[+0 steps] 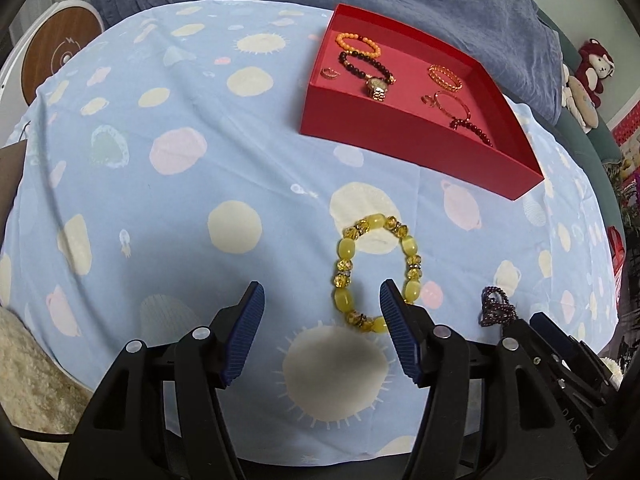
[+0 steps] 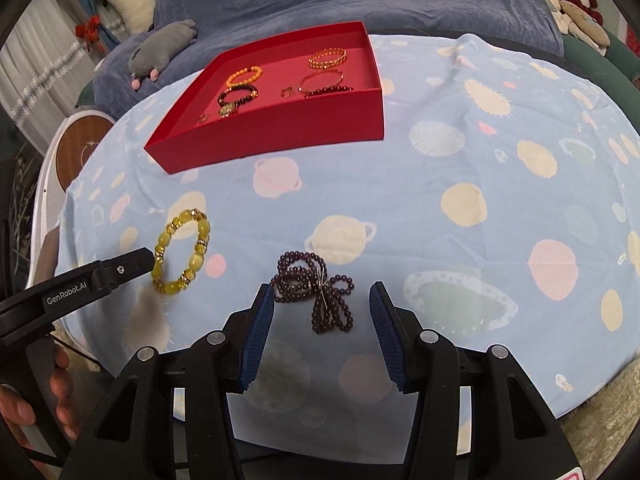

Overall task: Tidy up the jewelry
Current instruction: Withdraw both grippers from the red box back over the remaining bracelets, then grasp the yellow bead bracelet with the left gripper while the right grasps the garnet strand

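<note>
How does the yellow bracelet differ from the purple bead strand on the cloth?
The yellow bracelet lies as one open oval; the purple bead strand is bunched in several loops. The yellow bracelet has large beads, the purple strand small ones. Both lie on the blue cloth, outside the red tray.

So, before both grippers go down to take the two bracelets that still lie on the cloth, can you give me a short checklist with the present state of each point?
1. Left gripper empty, jaws apart: ok; nothing is pressed between the pads.
2. Left gripper lined up on the yellow bead bracelet: not ok; its right finger overlaps the ring, which lies mostly off-centre.
3. Right gripper empty, jaws apart: ok.
4. Right gripper lined up on the dark purple bead strand: ok; the bundle lies between the fingertips.
5. Free floor in the red open box: ok; bare patches show between the pieces.
6. The two grippers clear of each other: cannot tell; they are close.
</note>
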